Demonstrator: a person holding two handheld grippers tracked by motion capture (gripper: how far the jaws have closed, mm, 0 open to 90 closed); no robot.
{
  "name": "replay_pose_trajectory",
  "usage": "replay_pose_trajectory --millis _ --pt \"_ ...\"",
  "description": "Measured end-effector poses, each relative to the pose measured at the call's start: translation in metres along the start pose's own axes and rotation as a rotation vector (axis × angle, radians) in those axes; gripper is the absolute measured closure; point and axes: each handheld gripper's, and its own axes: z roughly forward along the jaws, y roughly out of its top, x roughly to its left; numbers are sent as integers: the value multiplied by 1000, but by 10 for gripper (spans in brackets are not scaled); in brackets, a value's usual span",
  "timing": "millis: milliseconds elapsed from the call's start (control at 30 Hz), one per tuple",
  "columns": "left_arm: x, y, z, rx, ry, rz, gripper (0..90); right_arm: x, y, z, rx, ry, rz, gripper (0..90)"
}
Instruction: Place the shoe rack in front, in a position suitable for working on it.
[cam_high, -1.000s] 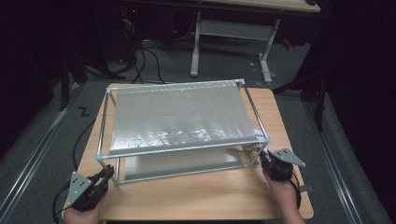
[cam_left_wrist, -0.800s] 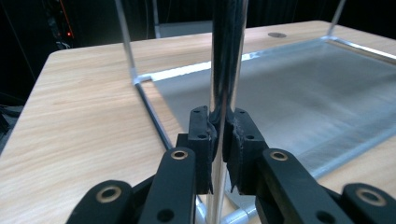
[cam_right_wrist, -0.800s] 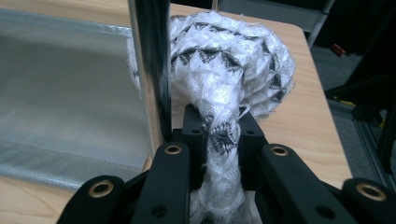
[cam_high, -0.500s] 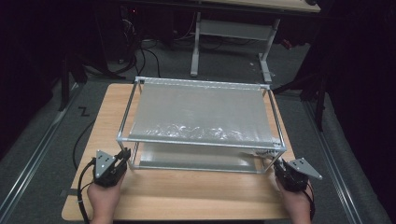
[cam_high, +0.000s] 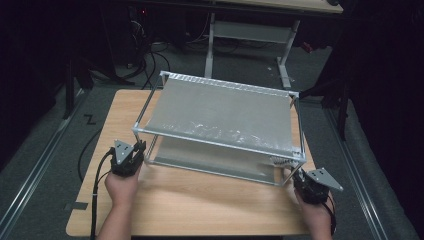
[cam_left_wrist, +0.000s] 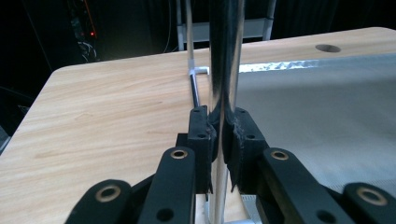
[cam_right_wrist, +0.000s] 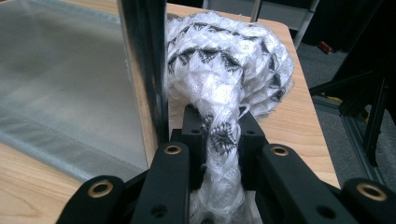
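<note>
Metal rack (cam_high: 220, 117) unlabelled, left gripper (cam_high: 136, 151) clamped on its post (cam_left_wrist: 225, 70), right gripper (cam_high: 299, 181) pinching white rope (cam_right_wrist: 229, 70).

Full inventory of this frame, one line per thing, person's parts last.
Two-tier rack: 1, silver metal frame with grey mesh shelves, middle of the table, turned a little askew.
Rack front-left post: 1, shiny metal, clamped between the left gripper's jaws.
Braided rope: 1, white with black flecks, knotted bundle at the rack's front-right corner, pinched in the right gripper's jaws.
Table: 1, light wood top, under the rack.
Second table frame: 1, grey legs, behind on the dark floor.
Floor cables: several, black, far left.
Left gripper: 1, black, shut on the post.
Right gripper: 1, black, shut on the rope.
Hands: 2, near table edge.
</note>
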Motion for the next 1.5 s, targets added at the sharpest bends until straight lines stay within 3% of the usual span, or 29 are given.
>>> replay_pose_trajectory --millis 133,200,300,400,500,633,767,933,1033,1100,1133,1200,1233,1267,1300,1333,1400,1500 --pt "0 2 6 4 5 7 788 0 0 0 1 1 0 788" --pt "0 2 5 10 12 14 700 0 0 0 3 4 1 788" --pt "-1 -3 -7 19 12 37 595 -1 -2 -3 6 10 1 788" --pt "-2 -8 -17 15 11 41 563 -1 -3 -4 6 8 -2 788" --pt "-7 -20 -38 24 -17 44 539 2 -4 -4 15 12 0 788" --pt "-24 -32 -60 35 -94 45 530 11 -4 -3 20 30 -22 787" --pt "-46 -40 -78 -4 -156 68 522 21 -3 -3 22 52 -29 787" --pt "-58 -46 -81 1 -232 59 514 42 0 -3 26 105 -45 787" --pt "-58 -45 -81 -6 -251 53 513 59 2 -3 26 141 -65 787" --pt "-58 -45 -82 -6 -257 51 513 64 2 -2 26 148 -73 787" --pt "-59 -45 -82 -8 -264 55 511 77 4 -2 28 171 -86 787" --pt "-59 -45 -82 -8 -267 56 509 83 4 -1 28 183 -92 786" --pt "-62 -44 -82 -12 -274 60 507 96 5 -1 30 209 -103 786" --pt "-62 -44 -82 -12 -274 60 507 96 5 -1 30 209 -103 786" --pt "-63 -44 -81 -14 -279 63 503 111 5 -1 28 234 -126 786" --pt "-65 -43 -81 -15 -285 64 503 111 5 -1 28 234 -126 786" --pt "-70 -42 -81 -15 -299 81 497 134 4 -3 26 281 -183 785" --pt "-73 -42 -82 -18 -310 84 500 147 3 -5 24 317 -203 784"
